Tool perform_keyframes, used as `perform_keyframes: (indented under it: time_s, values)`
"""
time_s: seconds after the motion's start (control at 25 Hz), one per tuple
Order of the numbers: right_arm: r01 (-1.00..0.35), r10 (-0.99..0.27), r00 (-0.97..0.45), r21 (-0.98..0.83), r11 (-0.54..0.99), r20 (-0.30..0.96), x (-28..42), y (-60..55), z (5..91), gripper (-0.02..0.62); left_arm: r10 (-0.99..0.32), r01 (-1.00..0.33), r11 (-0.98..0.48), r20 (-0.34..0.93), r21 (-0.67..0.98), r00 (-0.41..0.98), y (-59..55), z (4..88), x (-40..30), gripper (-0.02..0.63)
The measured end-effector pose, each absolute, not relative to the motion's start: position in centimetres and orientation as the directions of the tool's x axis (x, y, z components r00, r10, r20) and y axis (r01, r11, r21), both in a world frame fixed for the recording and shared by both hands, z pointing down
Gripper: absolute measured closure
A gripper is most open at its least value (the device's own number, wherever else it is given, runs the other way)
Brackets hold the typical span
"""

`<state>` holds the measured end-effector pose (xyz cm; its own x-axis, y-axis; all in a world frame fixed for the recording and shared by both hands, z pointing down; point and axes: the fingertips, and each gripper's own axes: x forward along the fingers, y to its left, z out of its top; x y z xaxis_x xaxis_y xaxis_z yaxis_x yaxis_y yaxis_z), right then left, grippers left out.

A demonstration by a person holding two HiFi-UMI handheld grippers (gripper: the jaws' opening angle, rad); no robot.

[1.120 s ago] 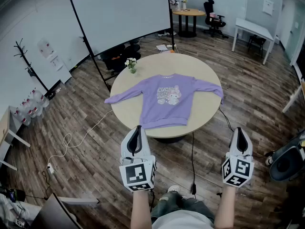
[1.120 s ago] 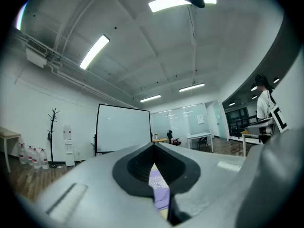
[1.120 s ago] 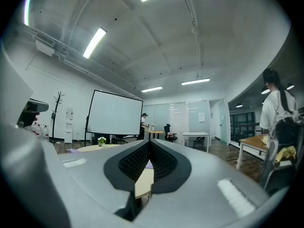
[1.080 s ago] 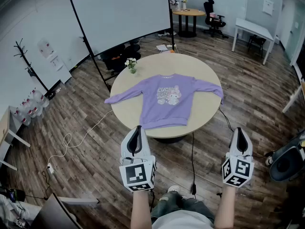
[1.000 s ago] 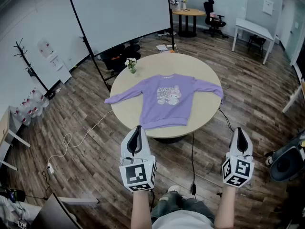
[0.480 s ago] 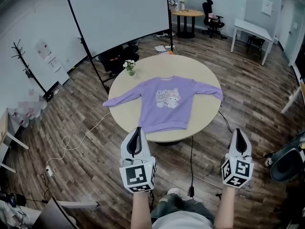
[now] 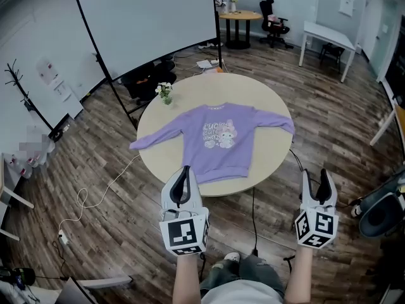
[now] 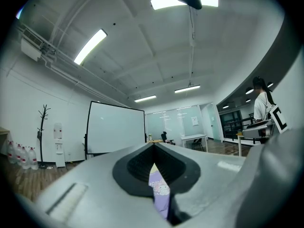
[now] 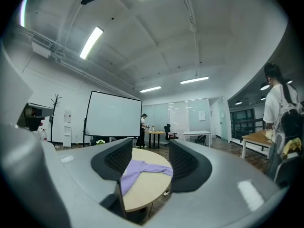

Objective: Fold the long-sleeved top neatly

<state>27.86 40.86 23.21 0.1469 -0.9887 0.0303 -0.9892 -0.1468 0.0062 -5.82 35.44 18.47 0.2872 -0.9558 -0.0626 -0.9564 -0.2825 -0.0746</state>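
Currently my left gripper (image 7: 184, 170) is closed, jaws together, holding nothing. My right gripper (image 7: 316, 177) has just been opening; its jaws stand apart with nothing between them. The purple long-sleeved top (image 7: 218, 138) lies spread flat on the round table (image 7: 269, 94), well apart from both.

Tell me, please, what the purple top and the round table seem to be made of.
Purple top: soft matte knit, probably cotton-like; it lies limp with gentle creases and a banded hem. Round table: smooth pale beige surface, perhaps laminate or painted wood; no grain is visible.
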Motion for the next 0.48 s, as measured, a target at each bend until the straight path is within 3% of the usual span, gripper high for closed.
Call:
perform_keyframes:
  time_s: [0.08, 0.2, 0.48]
  values:
    - [-0.99, -0.99, 0.14, 0.004, -0.14, 0.031, 27.5, 40.7, 23.4, 0.295, -0.953, -0.954, -0.291, -0.06, -0.073, 0.295, 35.0, 18.7, -5.8, 0.606]
    - [-0.99, -0.989, 0.142, 0.011, -0.141, 0.043, 27.2, 40.3, 23.9, 0.26, -0.952, -0.952, -0.299, -0.05, -0.071, 0.303, 34.5, 19.3, -5.8, 0.606]
    - [-0.989, -0.987, 0.146, 0.003, -0.146, 0.073, 27.6, 38.3, 25.0, 0.252, -0.952, -0.951, -0.303, -0.021, -0.062, 0.305, 32.2, 20.4, -5.5, 0.606]
